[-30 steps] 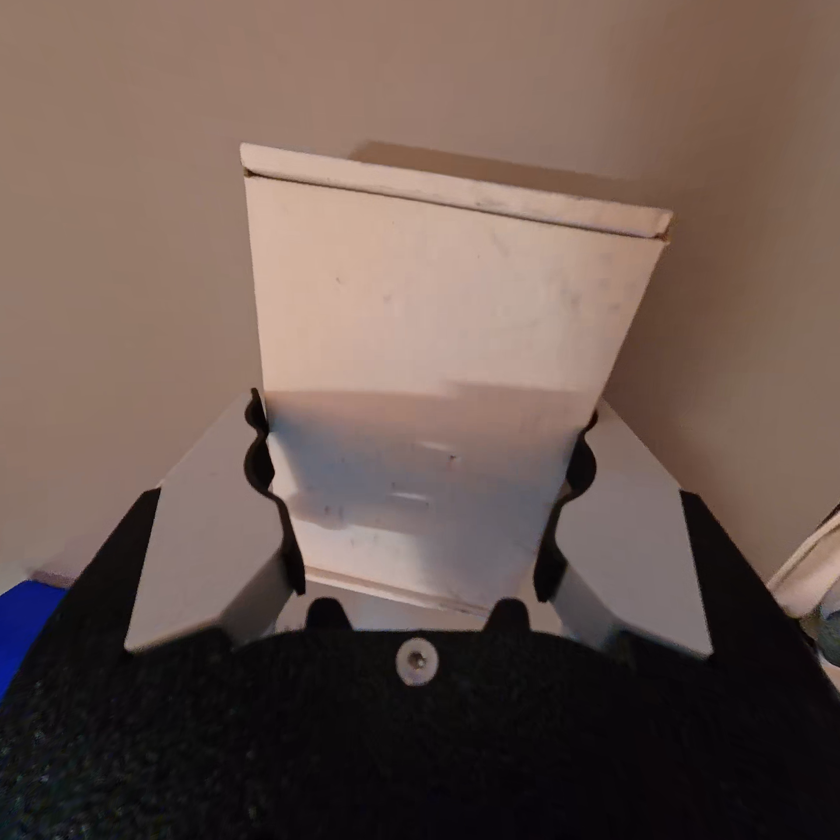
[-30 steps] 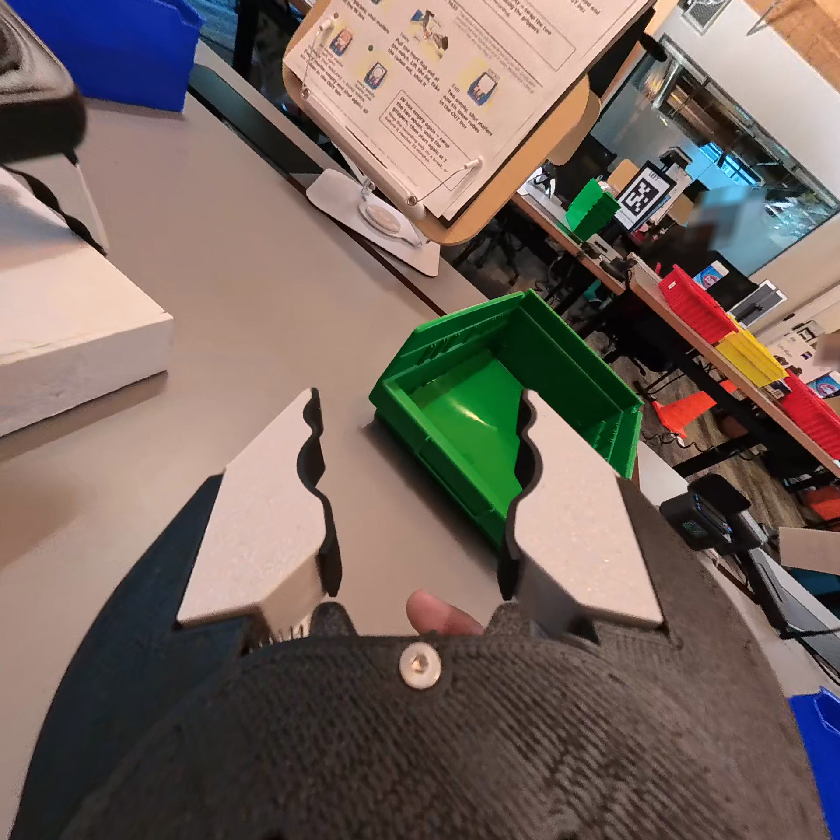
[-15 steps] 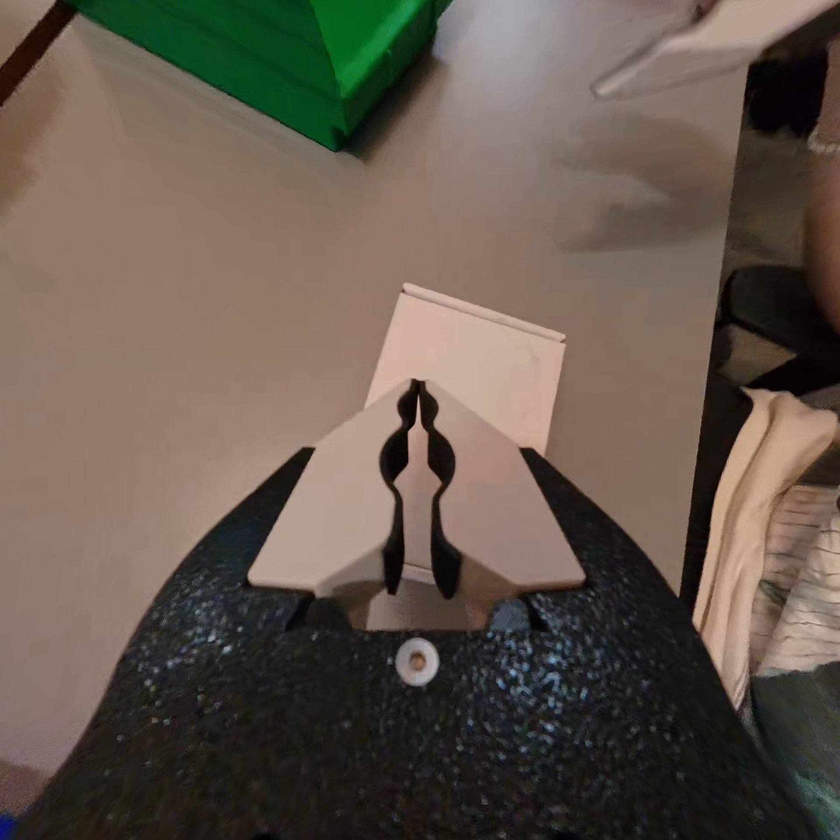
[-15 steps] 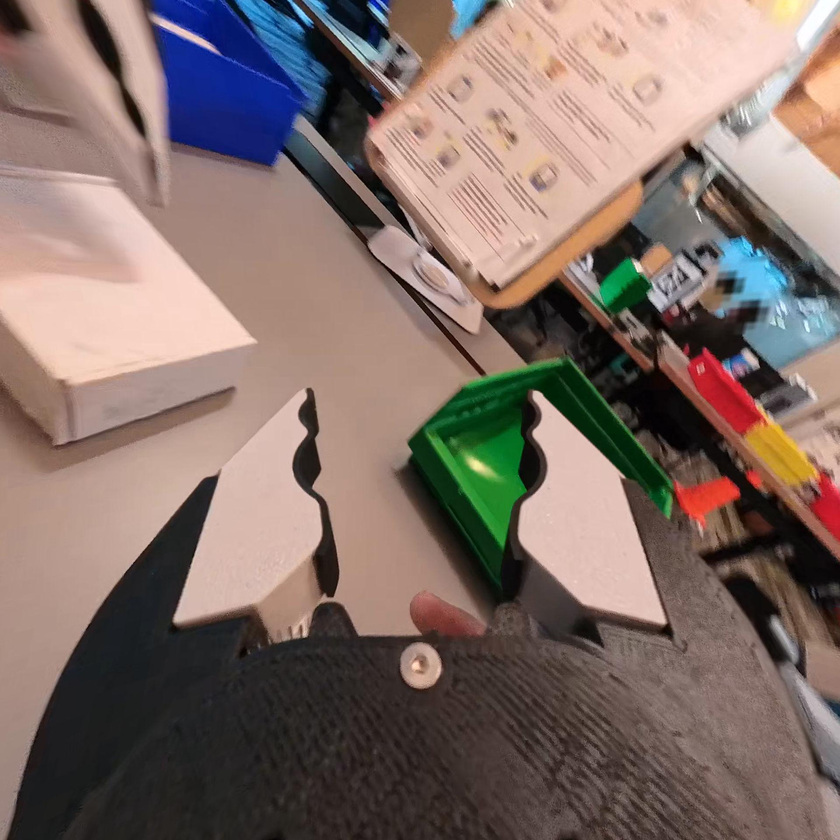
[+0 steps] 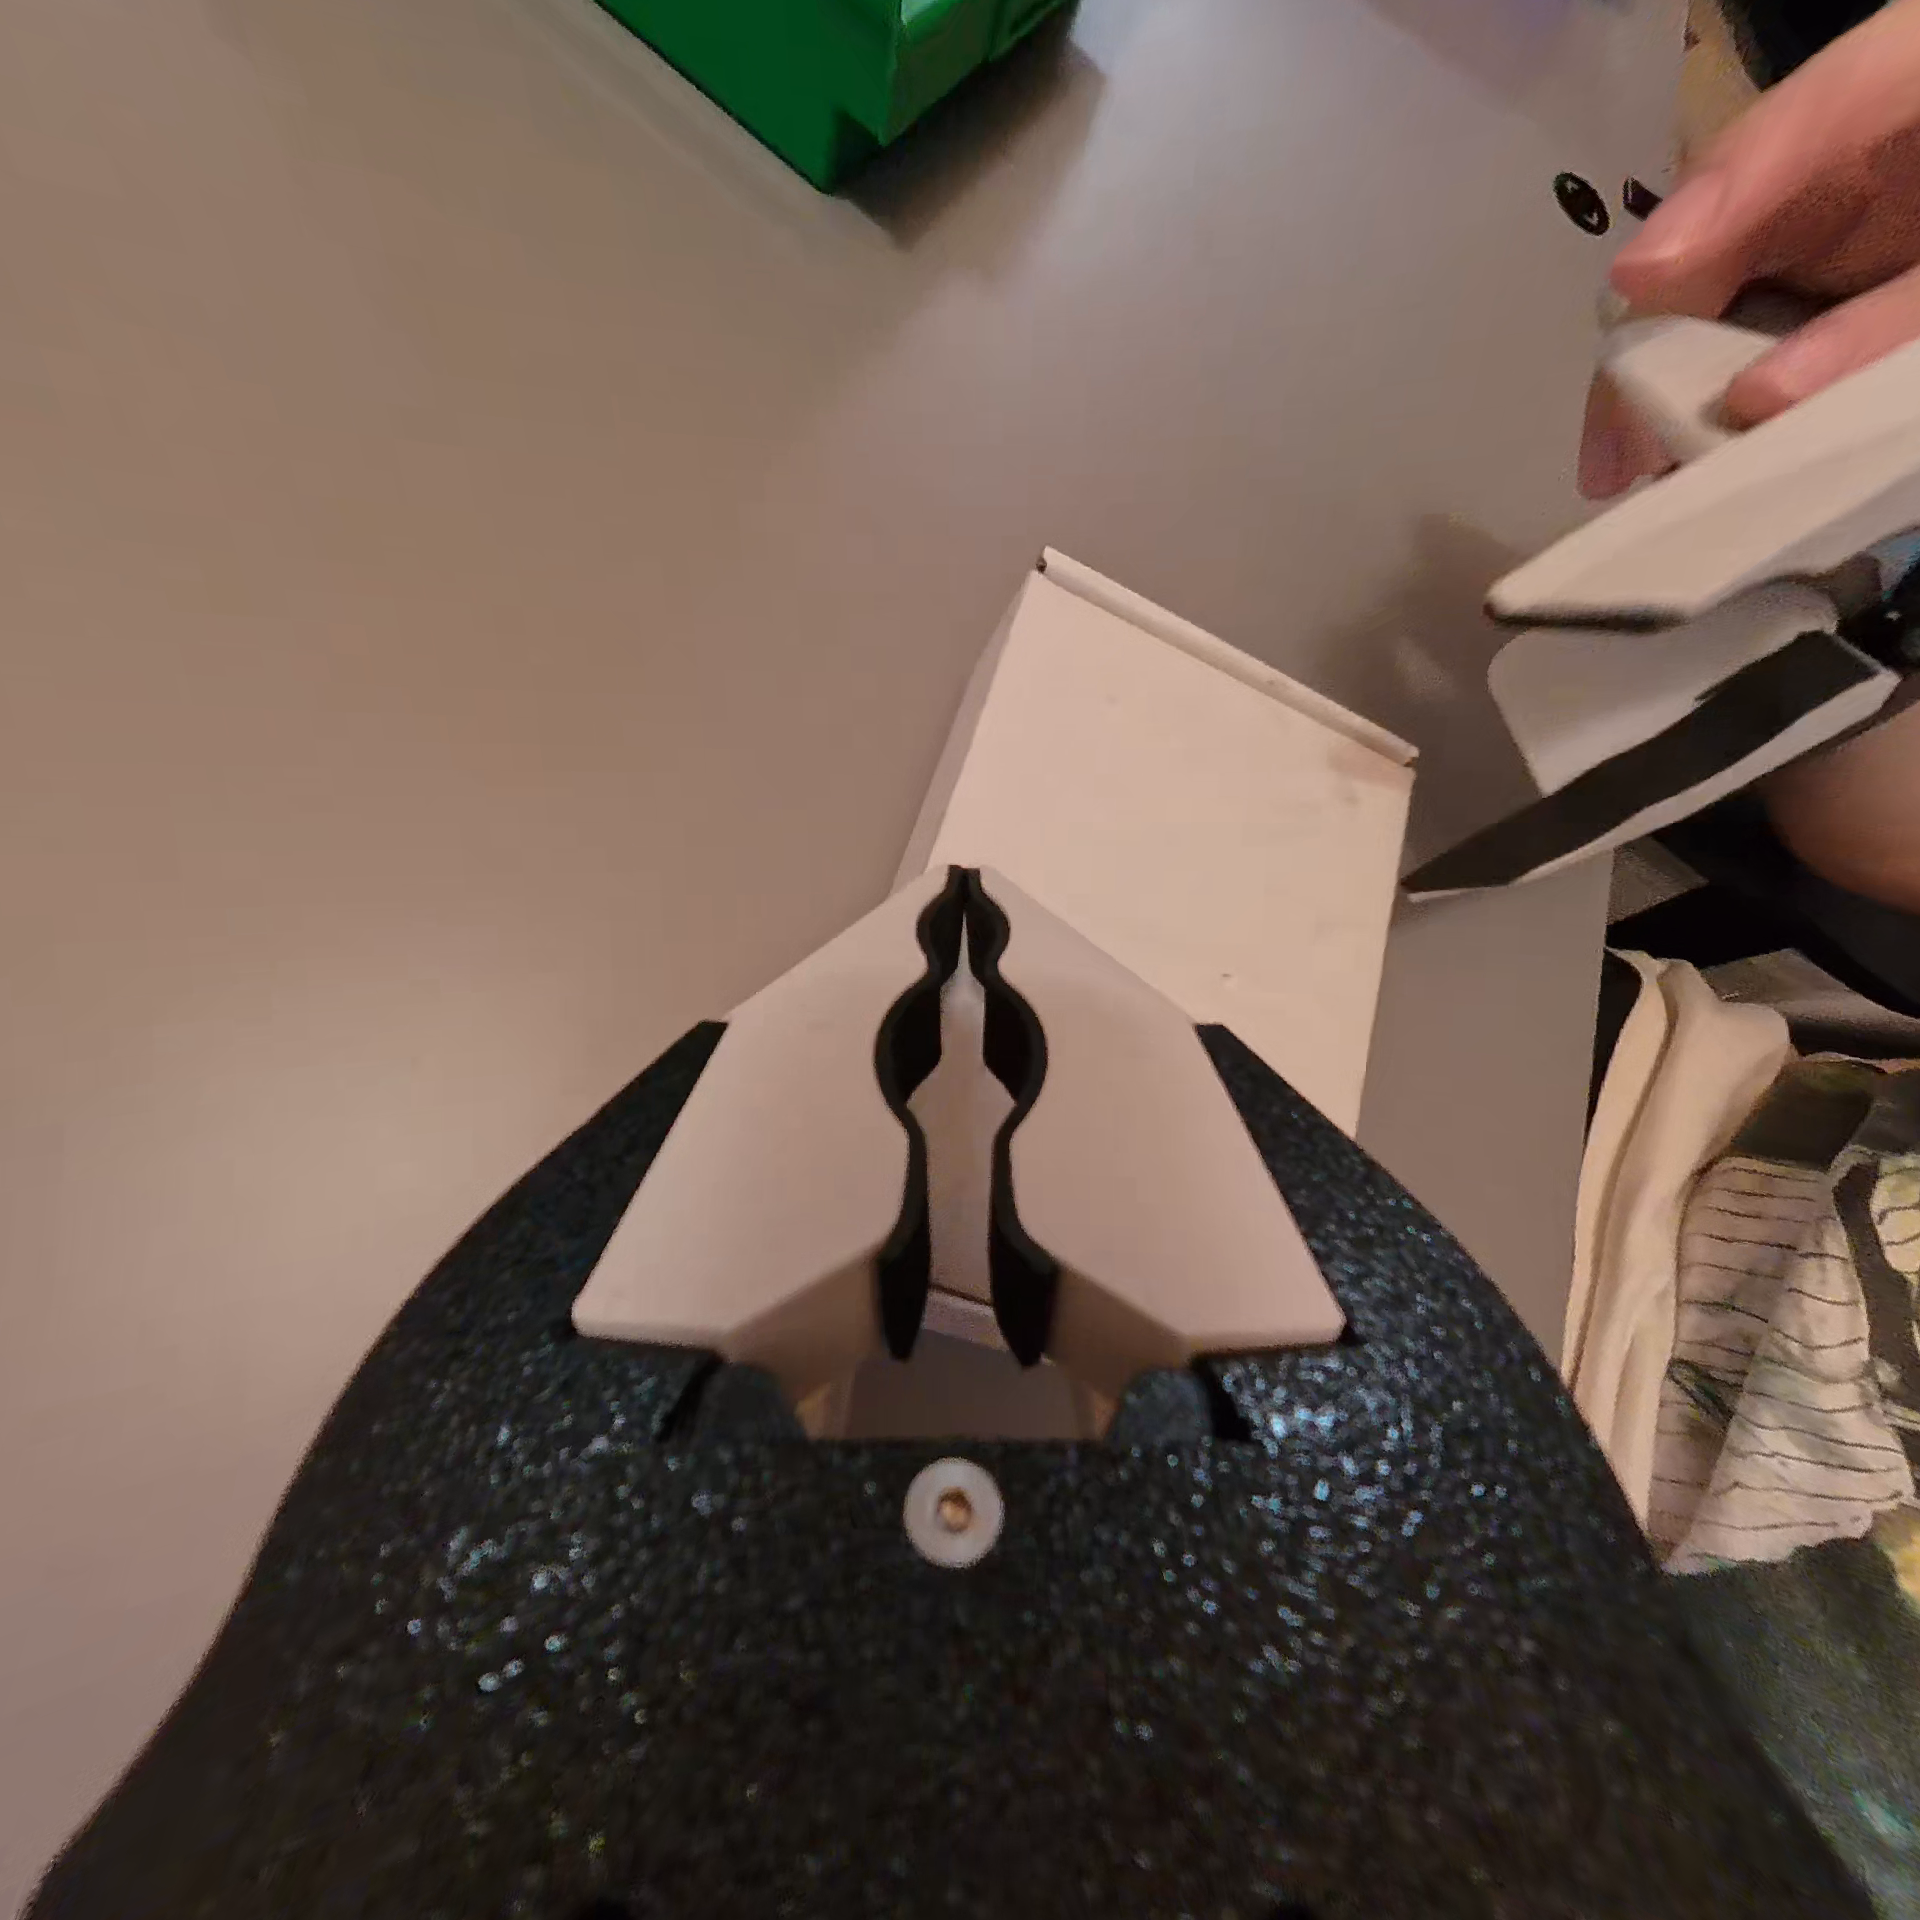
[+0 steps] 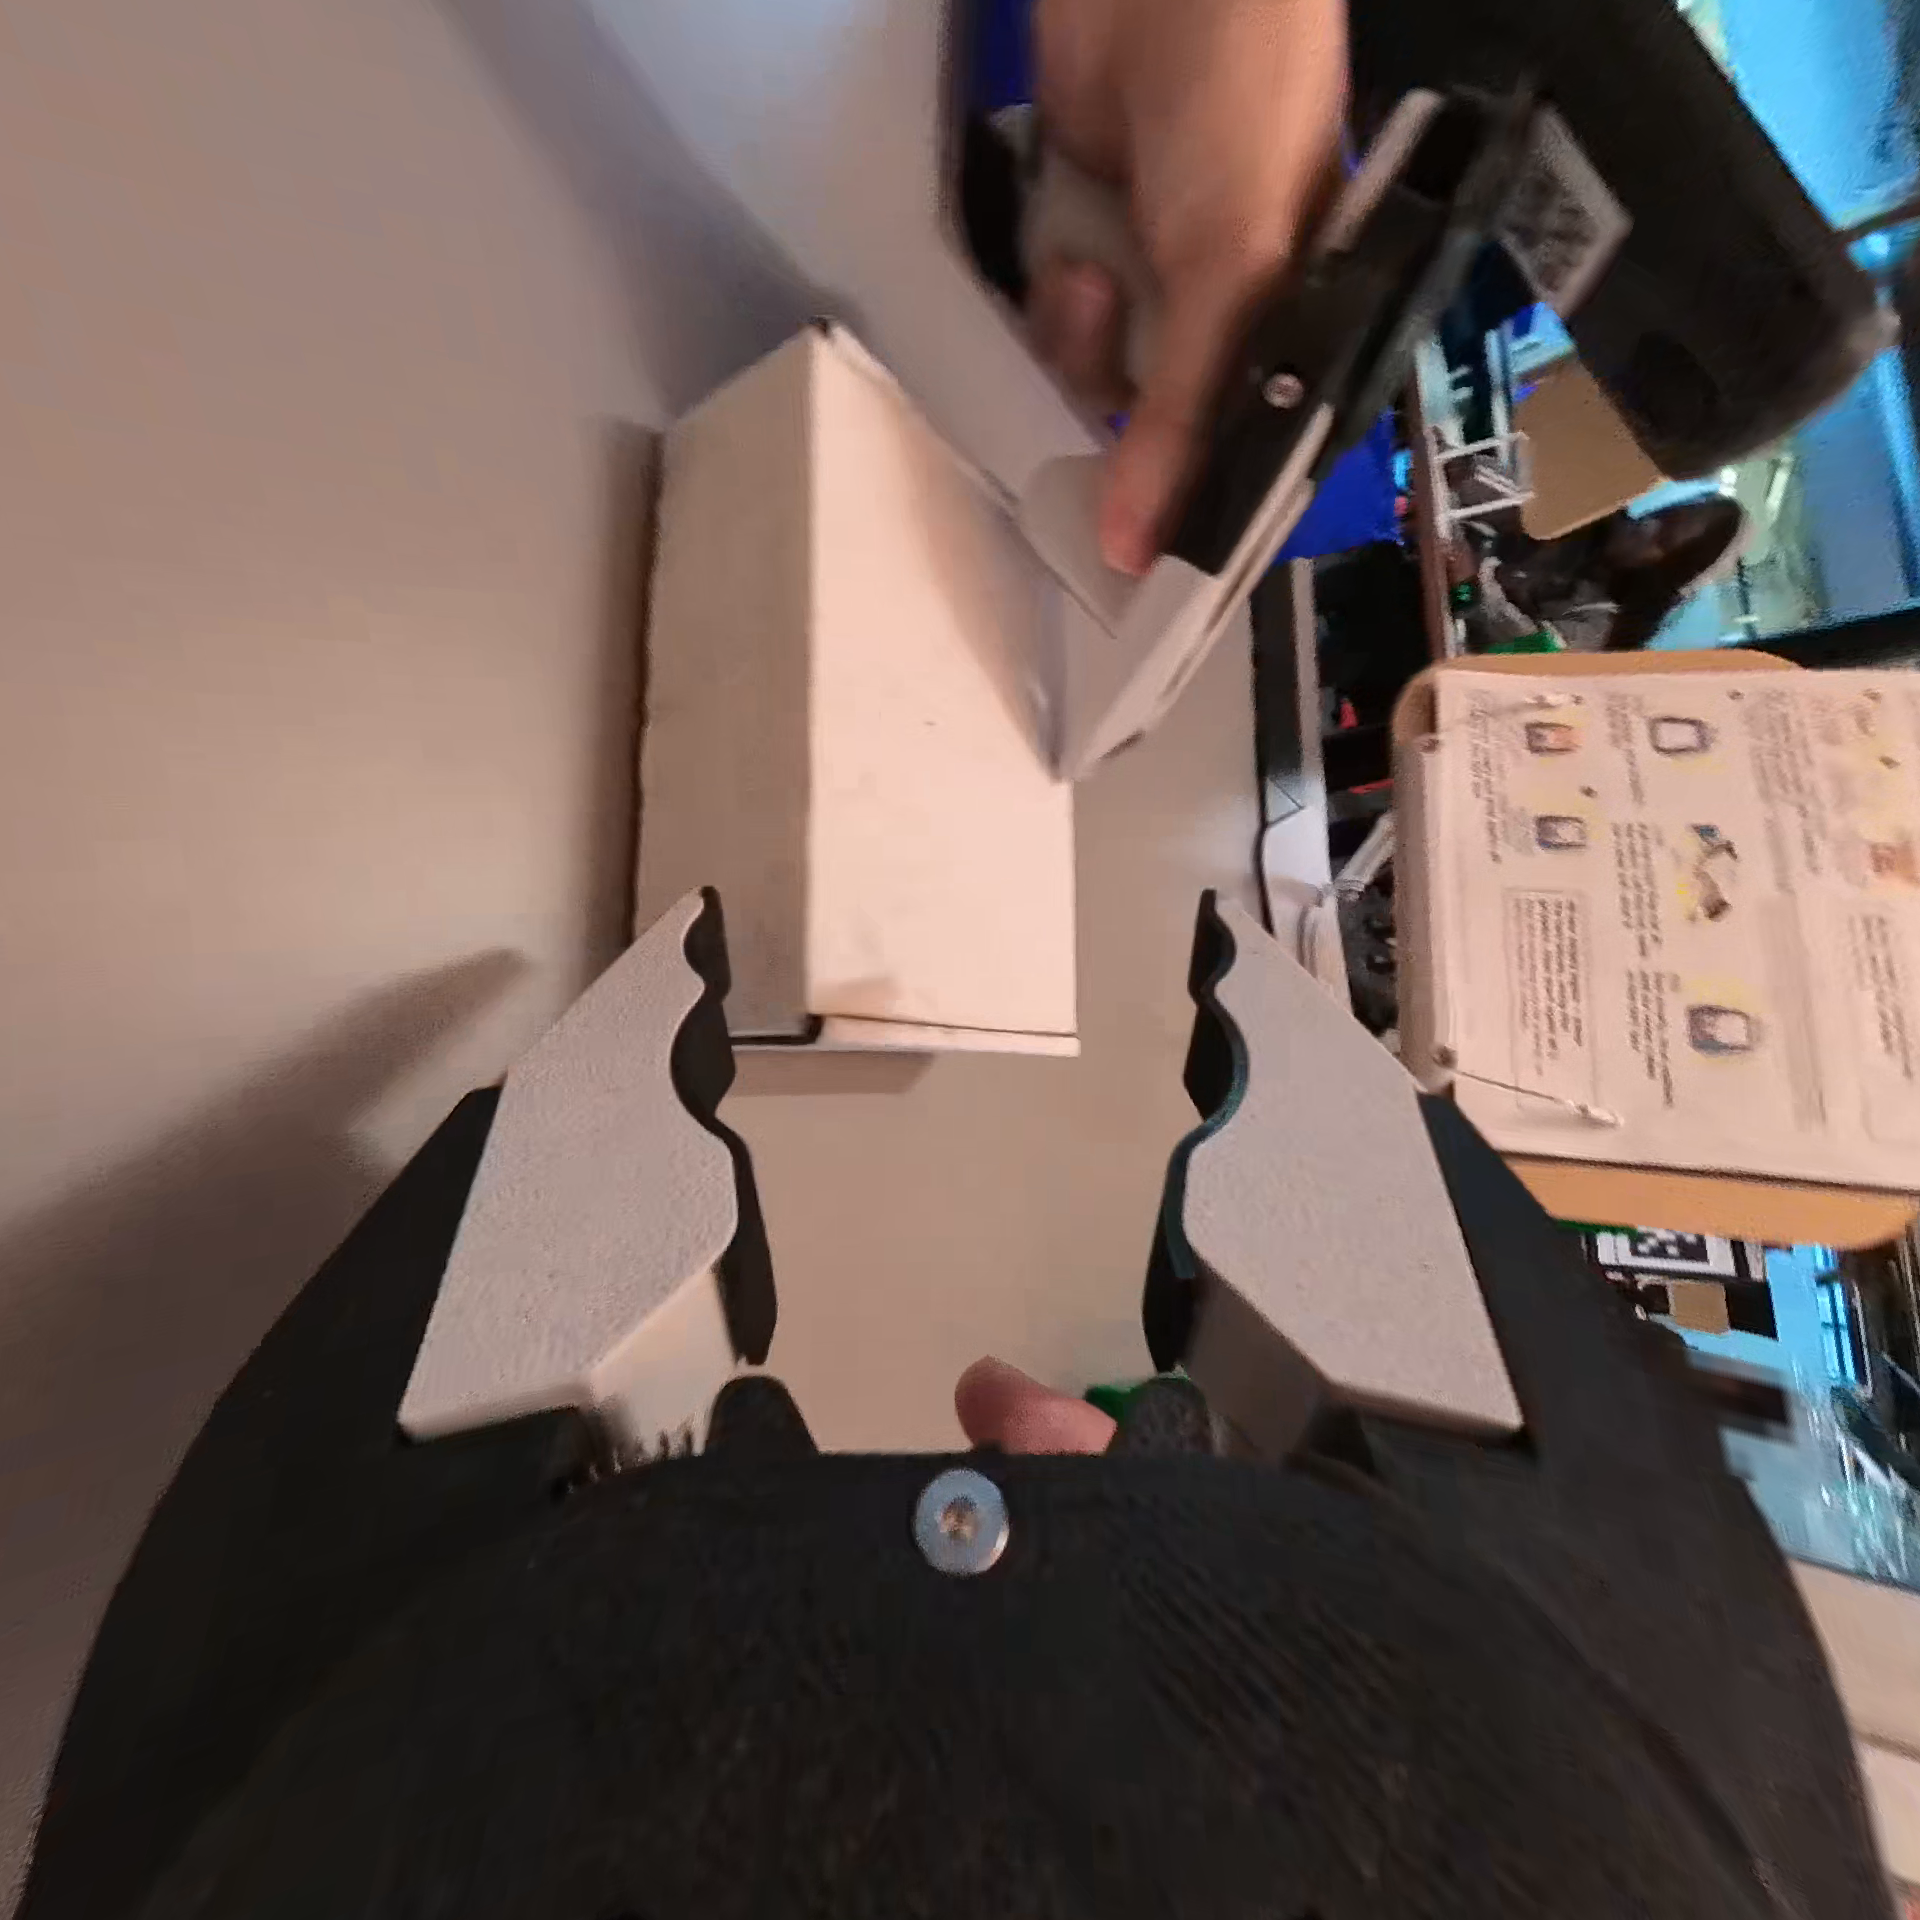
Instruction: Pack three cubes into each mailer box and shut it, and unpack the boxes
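A closed white mailer box (image 5: pixel 1174 862) lies on the grey table (image 5: pixel 416 623). My left gripper (image 5: pixel 961 883) is shut and empty, with its tips over the box's top. In the right wrist view the box (image 6: pixel 914 779) lies lengthwise ahead, and the left gripper (image 6: pixel 1081 727), held by a hand (image 6: pixel 1174 260), rests its tip on the box's top near the right edge. My right gripper (image 6: pixel 956 914) is open and empty at the box's near end, with its left fingertip beside the box corner. It also shows at the right of the left wrist view (image 5: pixel 1455 748). No cubes are in view.
A green bin (image 5: pixel 852 62) stands farther off on the table. A clipboard with an instruction sheet (image 6: pixel 1662 914) stands at the right. The table edge and a person's clothing (image 5: pixel 1714 1247) are close on the right of the box.
My left gripper went from open astride the box to shut above its top. My right gripper swung away from the green bin and now faces the box's end, still open.
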A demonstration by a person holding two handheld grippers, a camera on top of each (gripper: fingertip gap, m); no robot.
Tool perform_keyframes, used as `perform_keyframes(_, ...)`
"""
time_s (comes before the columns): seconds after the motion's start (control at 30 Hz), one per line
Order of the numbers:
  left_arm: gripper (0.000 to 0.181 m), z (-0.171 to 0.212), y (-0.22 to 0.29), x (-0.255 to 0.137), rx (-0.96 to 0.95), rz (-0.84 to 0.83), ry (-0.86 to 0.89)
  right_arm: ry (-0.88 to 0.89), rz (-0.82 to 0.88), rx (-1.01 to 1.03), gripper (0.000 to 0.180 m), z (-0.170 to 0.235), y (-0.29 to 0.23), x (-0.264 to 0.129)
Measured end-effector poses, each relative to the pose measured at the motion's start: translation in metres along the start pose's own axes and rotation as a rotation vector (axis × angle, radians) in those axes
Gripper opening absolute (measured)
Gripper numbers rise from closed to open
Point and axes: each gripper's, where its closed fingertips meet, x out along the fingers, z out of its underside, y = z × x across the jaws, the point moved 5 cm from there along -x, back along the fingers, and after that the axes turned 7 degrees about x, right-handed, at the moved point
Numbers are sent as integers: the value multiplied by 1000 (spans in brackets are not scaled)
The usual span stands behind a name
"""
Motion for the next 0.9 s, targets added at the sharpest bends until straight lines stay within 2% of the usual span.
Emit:
perform_keyframes(0.2, 0, -5, -10, 1, 5, -70, -35, -97, -63, -92, 93, 1, -17, 16)
perform_keyframes(0.33, 0, -6, -14, 1, 1, -62, -49, -181, -13, -160, 97, 14, -18, 31)
perform_keyframes(0.43, 0, -6, -15, 1, -8, -60, -44, -229, 116, -272, 86, 21, -9, 42)
perform_keyframes(0.5, 0, -6, -17, 0, -14, -69, -39, -241, 128, -331, 79, 23, -9, 46)
perform_keyframes(0.6, 0, -7, -18, -2, 30, -92, -18, -206, 137, -296, 69, 24, -7, 47)
perform_keyframes(0.67, 0, -14, -20, -13, 118, -183, 68, -185, 123, -255, 68, 25, -5, 46)
perform_keyframes(0.73, 0, -29, -9, -35, 206, -222, 253, -169, 116, -228, 68, 24, -2, 41)
perform_keyframes(0.8, 14, -37, 7, -62, 283, -243, 421, -141, 102, -186, 68, 24, 2, 36)
perform_keyframes(0.9, 50, -22, 25, -92, 423, -293, 525, -92, 47, -106, 67, 23, 7, 26)
